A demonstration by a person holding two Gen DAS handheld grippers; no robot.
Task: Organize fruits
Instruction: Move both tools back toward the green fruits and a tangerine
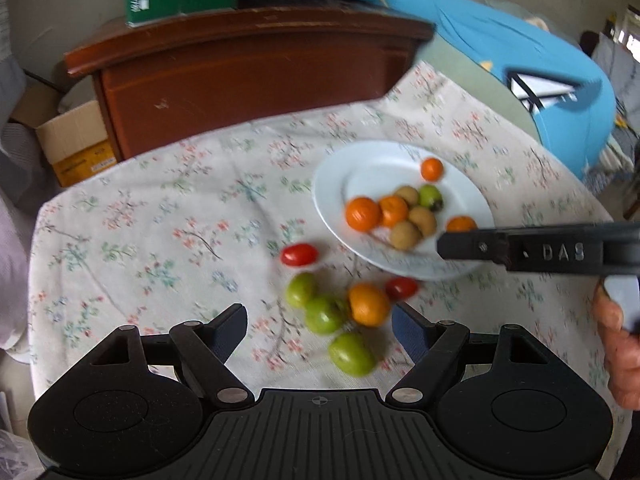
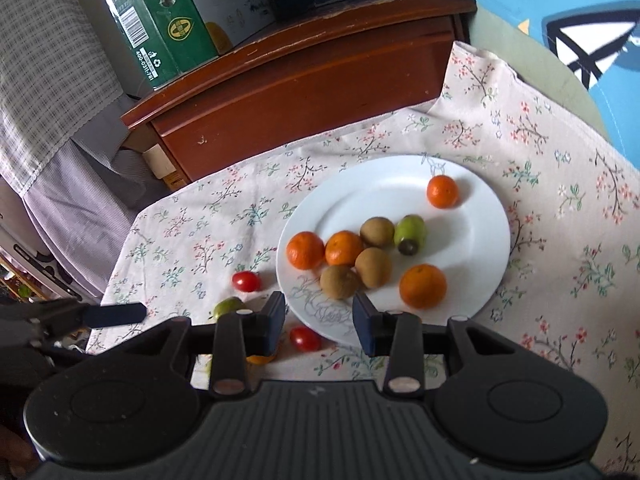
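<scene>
A white plate (image 2: 480, 216) on the flowered cloth holds several oranges, three brown fruits (image 2: 373, 266) and one green fruit (image 2: 410, 232); it also shows in the left wrist view (image 1: 332, 184). On the cloth beside the plate lie two red tomatoes (image 1: 299, 254), three green fruits (image 1: 323, 313) and an orange (image 1: 368, 304). My left gripper (image 1: 320, 320) is open and empty, just above the loose green fruits and orange. My right gripper (image 2: 319, 320) is open and empty over the plate's near rim; its finger (image 1: 520, 250) shows in the left wrist view.
A brown wooden cabinet (image 2: 304, 92) with green and blue cartons (image 2: 160, 20) stands behind the table. A blue cushion (image 1: 520, 52) lies at the far right. A cardboard box (image 1: 76, 140) sits on the floor at left.
</scene>
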